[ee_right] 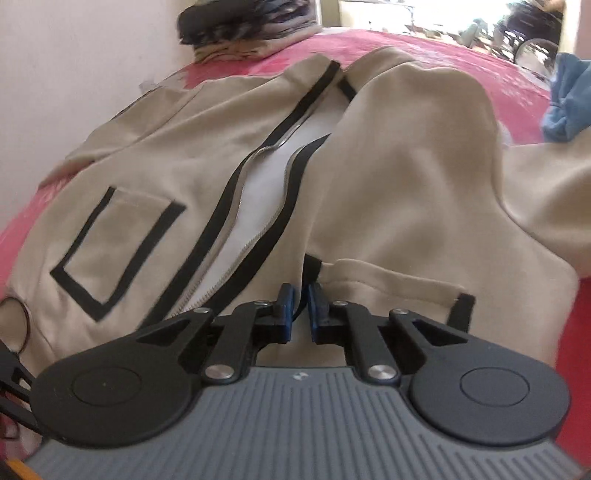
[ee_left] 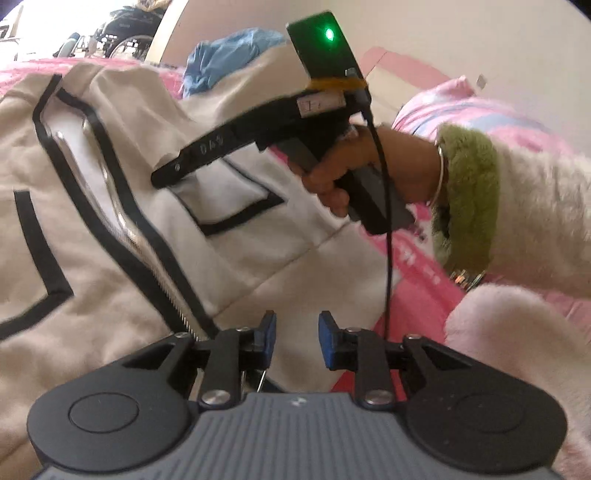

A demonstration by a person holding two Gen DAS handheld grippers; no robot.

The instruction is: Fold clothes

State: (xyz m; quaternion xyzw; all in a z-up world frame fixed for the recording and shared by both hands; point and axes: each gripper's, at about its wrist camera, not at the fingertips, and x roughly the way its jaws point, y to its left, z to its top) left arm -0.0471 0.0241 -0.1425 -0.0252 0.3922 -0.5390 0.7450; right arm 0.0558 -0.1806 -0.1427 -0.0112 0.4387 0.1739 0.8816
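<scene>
A beige zip-up jacket [ee_left: 92, 258] with black trim lies spread on a pink bedspread [ee_left: 417, 295], its zipper partly undone. My left gripper [ee_left: 297, 332] hovers over the jacket's lower edge beside the zipper's end, open with nothing between its blue pads. A hand [ee_left: 369, 170] holds my right gripper [ee_left: 162, 179] over the jacket near a black-outlined pocket. In the right wrist view the right gripper [ee_right: 301, 306] sits at the corner of a pocket on the jacket [ee_right: 406, 166]. Its pads stand almost together, with the pocket's black trim running down between them.
A blue garment [ee_left: 229, 51] [ee_right: 569, 99] lies crumpled beyond the jacket. A pile of folded clothes [ee_right: 251, 29] rests against the wall at the bed's far end. The person's fluffy white sleeve with a green cuff [ee_left: 469, 199] reaches in from the right.
</scene>
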